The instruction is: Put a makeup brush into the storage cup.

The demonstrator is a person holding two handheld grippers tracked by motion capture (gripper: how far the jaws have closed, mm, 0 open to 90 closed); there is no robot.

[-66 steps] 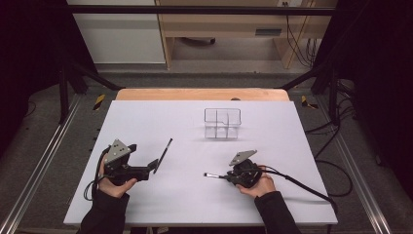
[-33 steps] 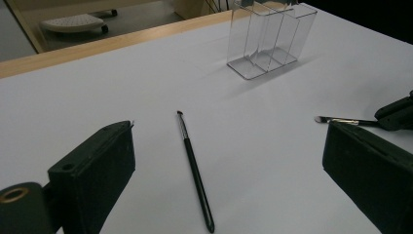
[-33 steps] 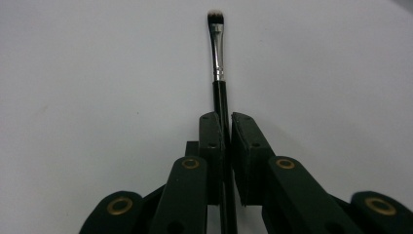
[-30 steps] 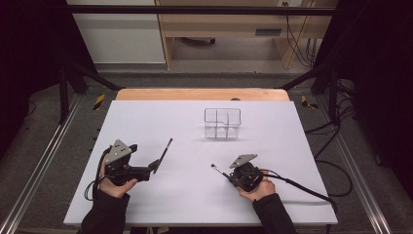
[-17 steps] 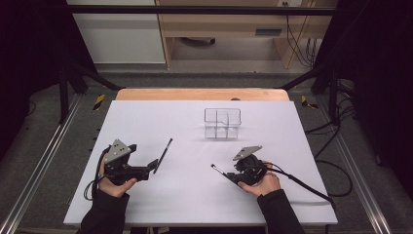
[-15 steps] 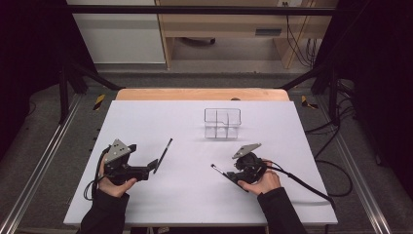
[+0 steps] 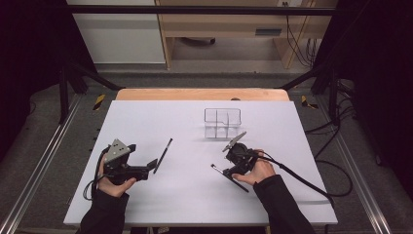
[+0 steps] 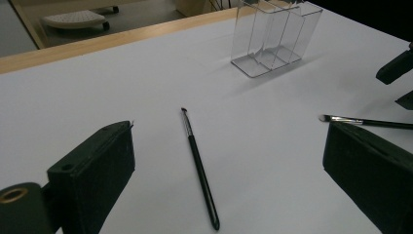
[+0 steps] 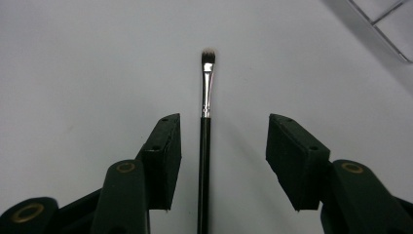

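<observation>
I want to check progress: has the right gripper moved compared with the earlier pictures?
Yes. The right gripper has moved nearer the clear organizer, its jaws have just been opening, and a brush lies between them.

High view above the near table (image 7: 160, 117) edge, facing forward and down, both gripper views low, close over the tabletop, all sharing the silver-ferruled brush (image 7: 229, 175) (image 8: 363, 121) (image 9: 205, 126).

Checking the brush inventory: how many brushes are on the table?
2. One brush lies on the white table just ahead of the left hand-held gripper. The other brush lies between the open jaws of the right hand-held gripper.
</observation>
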